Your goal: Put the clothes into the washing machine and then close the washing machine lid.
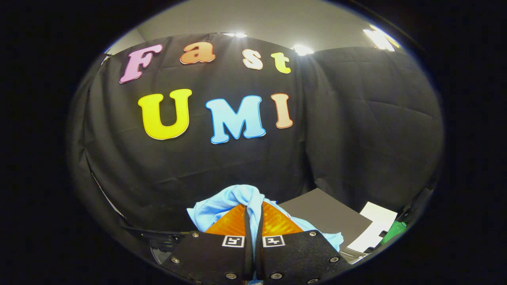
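Note:
My gripper (253, 211) is shut on a light blue garment (227, 202), its two orange fingers (227, 223) pressed close together with a fold of cloth pinched between them. The garment bunches above the fingertips and hangs down on both sides of them, with more of it showing at the right of the fingers (317, 233). It is lifted clear of the surfaces below, in front of the black cloth wall. A dark curved edge with a grey rim (158, 241) shows below and to the left of the fingers; I cannot tell if it is the washing machine.
A dark grey flat panel (328, 213) lies beyond the fingers to the right. Next to it is a white sheet-like surface (376, 225) and a green object (394, 230) at the far right.

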`<act>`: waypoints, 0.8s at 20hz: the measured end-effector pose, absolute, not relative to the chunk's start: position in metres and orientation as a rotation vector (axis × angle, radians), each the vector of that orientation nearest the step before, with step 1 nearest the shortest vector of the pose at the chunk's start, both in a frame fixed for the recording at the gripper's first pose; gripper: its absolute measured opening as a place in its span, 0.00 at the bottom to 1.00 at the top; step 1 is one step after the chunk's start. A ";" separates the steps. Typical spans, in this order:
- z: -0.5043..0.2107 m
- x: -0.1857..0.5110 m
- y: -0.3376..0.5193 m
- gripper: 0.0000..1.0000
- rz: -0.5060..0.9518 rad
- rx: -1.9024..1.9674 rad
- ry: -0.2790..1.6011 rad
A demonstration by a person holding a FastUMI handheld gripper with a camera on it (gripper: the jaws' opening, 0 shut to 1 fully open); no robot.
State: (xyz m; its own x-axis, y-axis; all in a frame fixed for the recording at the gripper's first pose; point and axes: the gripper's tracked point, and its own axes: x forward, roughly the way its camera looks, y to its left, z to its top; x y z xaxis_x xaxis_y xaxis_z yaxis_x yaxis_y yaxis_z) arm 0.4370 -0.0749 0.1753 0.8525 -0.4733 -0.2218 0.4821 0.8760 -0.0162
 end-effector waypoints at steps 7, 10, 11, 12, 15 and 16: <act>0.163 0.444 0.035 0.02 -0.411 0.037 0.235; 0.155 0.439 0.084 0.03 -0.364 0.029 0.242; 0.153 0.435 0.096 0.03 -0.351 0.025 0.245; 0.151 0.432 0.106 0.02 -0.339 0.020 0.247; 0.148 0.428 0.135 0.03 -0.300 0.016 0.254; 0.146 0.424 0.144 0.02 -0.288 0.013 0.256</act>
